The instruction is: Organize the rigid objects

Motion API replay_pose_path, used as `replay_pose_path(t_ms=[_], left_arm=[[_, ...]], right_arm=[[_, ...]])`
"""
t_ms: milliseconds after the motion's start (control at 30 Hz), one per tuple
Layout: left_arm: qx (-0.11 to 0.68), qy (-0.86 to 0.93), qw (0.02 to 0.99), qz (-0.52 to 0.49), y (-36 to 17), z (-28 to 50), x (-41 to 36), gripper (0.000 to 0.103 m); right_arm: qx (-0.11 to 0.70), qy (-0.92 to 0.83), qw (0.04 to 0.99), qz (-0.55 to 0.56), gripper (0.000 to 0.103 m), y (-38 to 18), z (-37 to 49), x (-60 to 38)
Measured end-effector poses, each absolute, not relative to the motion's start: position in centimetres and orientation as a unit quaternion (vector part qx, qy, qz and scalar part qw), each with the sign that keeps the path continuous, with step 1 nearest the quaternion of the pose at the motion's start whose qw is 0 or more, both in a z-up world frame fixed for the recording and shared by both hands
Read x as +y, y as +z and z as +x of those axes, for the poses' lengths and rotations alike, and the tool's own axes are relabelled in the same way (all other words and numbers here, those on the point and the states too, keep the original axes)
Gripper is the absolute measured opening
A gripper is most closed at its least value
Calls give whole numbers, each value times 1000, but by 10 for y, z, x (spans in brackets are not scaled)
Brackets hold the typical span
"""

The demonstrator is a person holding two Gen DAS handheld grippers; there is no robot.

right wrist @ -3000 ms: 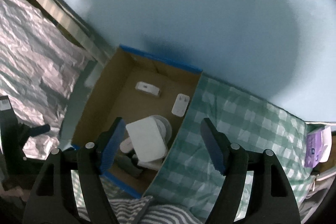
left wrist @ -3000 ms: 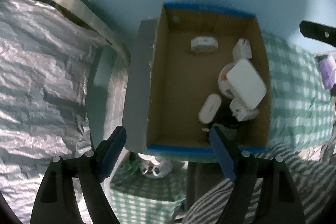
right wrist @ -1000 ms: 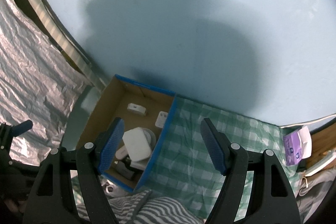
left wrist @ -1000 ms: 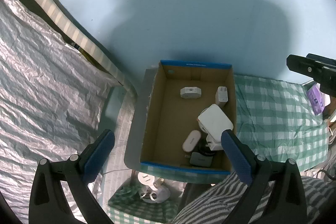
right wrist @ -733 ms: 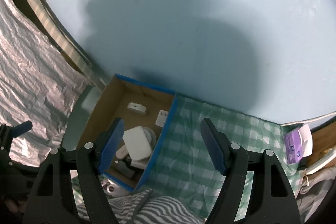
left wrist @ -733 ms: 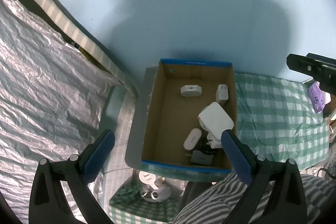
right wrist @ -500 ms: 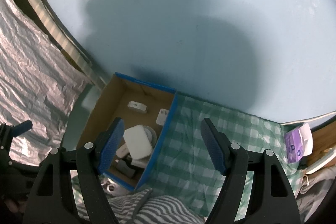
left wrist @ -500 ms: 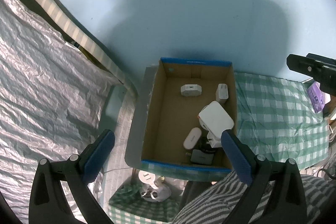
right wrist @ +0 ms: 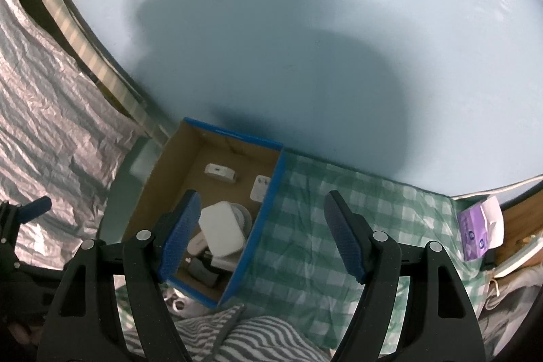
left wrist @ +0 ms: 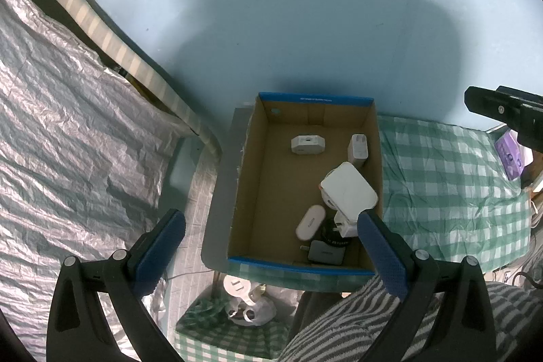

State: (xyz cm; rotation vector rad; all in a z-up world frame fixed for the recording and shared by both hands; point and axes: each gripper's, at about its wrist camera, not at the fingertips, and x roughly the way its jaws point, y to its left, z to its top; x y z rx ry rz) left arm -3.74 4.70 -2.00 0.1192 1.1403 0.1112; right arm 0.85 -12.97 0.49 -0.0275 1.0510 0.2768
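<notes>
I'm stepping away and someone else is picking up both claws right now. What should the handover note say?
Left claw: open, empty, above the cardboard box.
Right claw: open, empty, over the box's right wall and the checked cloth.
In the box: a large white adapter on top of a pile, small white chargers, a white oval case, a dark charger.
Done: the cloth is bare.
Left: white items in a bag below the box may need sorting.

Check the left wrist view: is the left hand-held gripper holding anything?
No, the left hand-held gripper is open and empty, above the cardboard box.

dark adapter (left wrist: 326, 251) partly hidden, perhaps black
</notes>
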Motion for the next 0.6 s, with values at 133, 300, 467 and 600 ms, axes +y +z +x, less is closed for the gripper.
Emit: replay_pose_path(t_ms=[133, 300, 467, 600], left_arm=[[539, 53, 839, 56, -20, -40, 47, 102], [539, 50, 839, 56, -20, -39, 44, 102], [542, 51, 837, 58, -21, -38, 42, 102], [542, 50, 837, 57, -20, -37, 40, 102]], right_arm=[[500, 132, 856, -13, 74, 5, 10, -130], [500, 131, 856, -12, 74, 5, 9, -132], [501, 131, 855, -11, 74, 5, 9, -131], [501, 131, 855, -12, 74, 5, 9, -133]])
